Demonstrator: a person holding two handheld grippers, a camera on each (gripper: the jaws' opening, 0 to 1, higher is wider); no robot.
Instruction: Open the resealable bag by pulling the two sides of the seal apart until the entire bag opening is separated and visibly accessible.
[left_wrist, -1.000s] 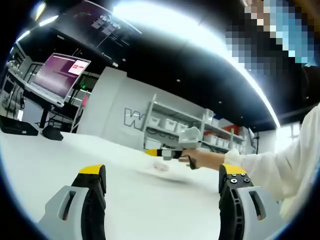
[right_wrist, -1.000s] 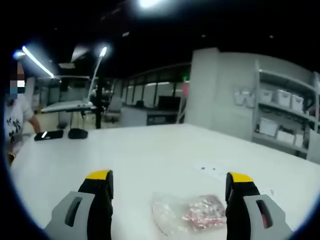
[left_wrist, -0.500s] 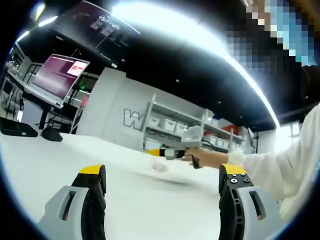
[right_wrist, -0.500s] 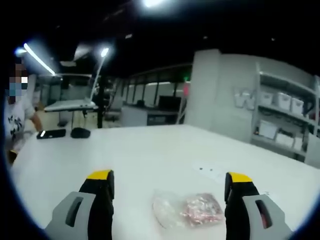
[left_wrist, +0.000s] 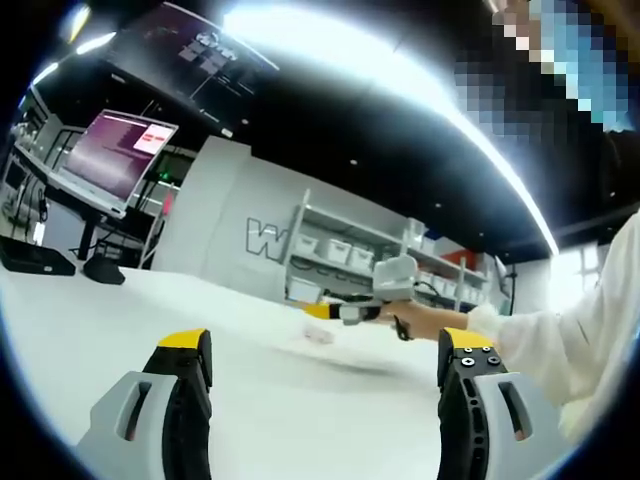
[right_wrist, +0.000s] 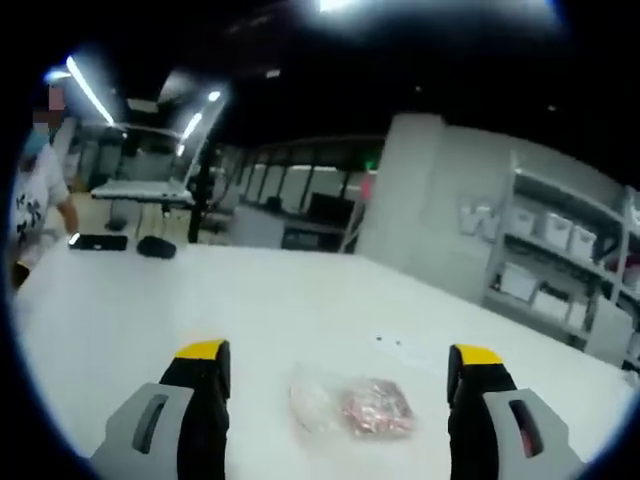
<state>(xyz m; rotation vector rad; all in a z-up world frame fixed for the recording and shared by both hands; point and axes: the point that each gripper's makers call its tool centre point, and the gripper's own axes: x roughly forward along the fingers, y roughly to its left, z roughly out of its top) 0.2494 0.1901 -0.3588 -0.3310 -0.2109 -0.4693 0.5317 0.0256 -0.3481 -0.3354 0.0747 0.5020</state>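
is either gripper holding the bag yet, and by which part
Nothing is held. The right gripper is open above the resealable bag on the table; the left gripper is open too.

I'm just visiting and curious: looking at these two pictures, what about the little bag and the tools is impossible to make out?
- Resealable bag, right gripper view: too blurred to show the seal, or whether it is open.
- Its pinkish contents: too blurred to identify.
- Same bag, left gripper view: just a tiny pale smudge on the table.
- Right tool, left gripper view: too small to judge its jaws.
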